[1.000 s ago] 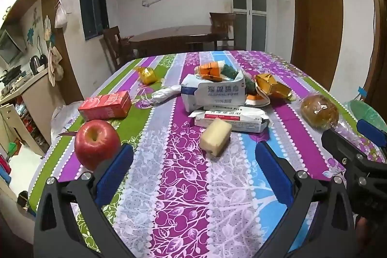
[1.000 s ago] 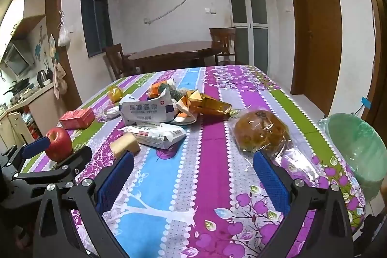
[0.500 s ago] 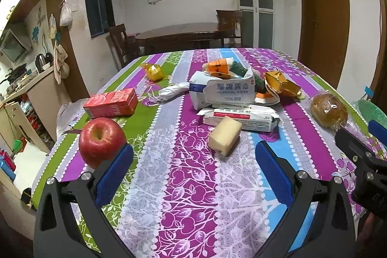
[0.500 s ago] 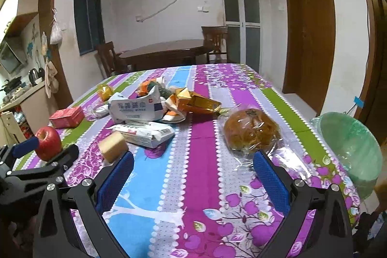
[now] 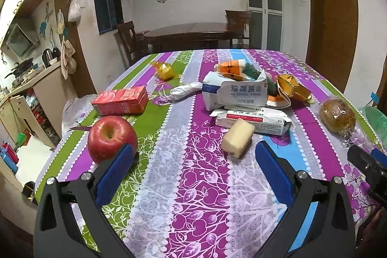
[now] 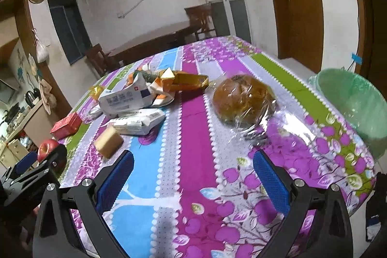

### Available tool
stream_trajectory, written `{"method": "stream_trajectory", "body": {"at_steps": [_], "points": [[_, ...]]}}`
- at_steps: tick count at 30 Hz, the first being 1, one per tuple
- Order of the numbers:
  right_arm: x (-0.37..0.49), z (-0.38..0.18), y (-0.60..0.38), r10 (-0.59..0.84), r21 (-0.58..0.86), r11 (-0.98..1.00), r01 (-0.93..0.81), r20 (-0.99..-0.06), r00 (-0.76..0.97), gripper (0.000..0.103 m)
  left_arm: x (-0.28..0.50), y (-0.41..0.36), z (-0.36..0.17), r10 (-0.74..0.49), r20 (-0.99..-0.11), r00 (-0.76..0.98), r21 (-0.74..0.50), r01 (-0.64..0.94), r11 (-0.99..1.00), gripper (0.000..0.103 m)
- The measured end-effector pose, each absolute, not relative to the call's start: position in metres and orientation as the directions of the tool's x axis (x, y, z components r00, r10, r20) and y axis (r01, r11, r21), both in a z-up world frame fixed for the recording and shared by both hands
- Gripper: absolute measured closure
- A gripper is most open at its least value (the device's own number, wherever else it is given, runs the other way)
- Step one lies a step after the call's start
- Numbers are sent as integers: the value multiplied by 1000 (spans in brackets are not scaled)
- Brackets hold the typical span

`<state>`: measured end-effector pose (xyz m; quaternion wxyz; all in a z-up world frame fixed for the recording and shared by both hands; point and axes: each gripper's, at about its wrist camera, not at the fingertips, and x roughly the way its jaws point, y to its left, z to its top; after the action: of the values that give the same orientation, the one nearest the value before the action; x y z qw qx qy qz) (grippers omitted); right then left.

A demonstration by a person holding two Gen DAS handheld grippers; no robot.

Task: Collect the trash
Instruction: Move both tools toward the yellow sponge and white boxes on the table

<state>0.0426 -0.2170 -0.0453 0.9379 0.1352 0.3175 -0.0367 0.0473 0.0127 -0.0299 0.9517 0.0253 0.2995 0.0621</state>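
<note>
Both tongs spread wide and empty above the littered worktop; trash lies mid-cloth, bin at the right edge.

Left tongs [image 5: 193,161]: flat blue rubbery pads on black angular plastic arms, released, gripping nothing; glossy round red apple [image 5: 111,138] sits just beside the left pad. Right tongs [image 6: 192,172]: same build, released, empty. Worktop [image 5: 191,204] wears a smooth striped floral oilcloth in purple, green and blue. Pale yellow rectangular block [image 5: 238,137] touches the crumpled flat white wipes packet [image 5: 254,120]; behind it a slumped white soft alcohol-wipes pack [image 5: 235,93], near a creased gold foil carton [image 5: 292,88]. Red rectangular cardboard carton [image 5: 121,100] lies flat. Round brown bun in crinkled clear film [image 6: 243,98] lies near the round bin lined with thin green plastic [image 6: 355,103].
</note>
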Motion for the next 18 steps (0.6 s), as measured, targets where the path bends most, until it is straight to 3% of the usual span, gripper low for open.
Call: {"method": "stream_trajectory", "body": {"at_steps": [10, 18], "points": [[31, -23, -222, -23, 182, 978, 106, -409, 912, 4, 50, 13, -34, 130, -573, 809, 87, -98, 991, 6], [32, -8, -226, -65, 138, 983, 123, -365, 929, 4, 56, 10, -38, 143, -586, 798, 109, -98, 989, 6]]}}
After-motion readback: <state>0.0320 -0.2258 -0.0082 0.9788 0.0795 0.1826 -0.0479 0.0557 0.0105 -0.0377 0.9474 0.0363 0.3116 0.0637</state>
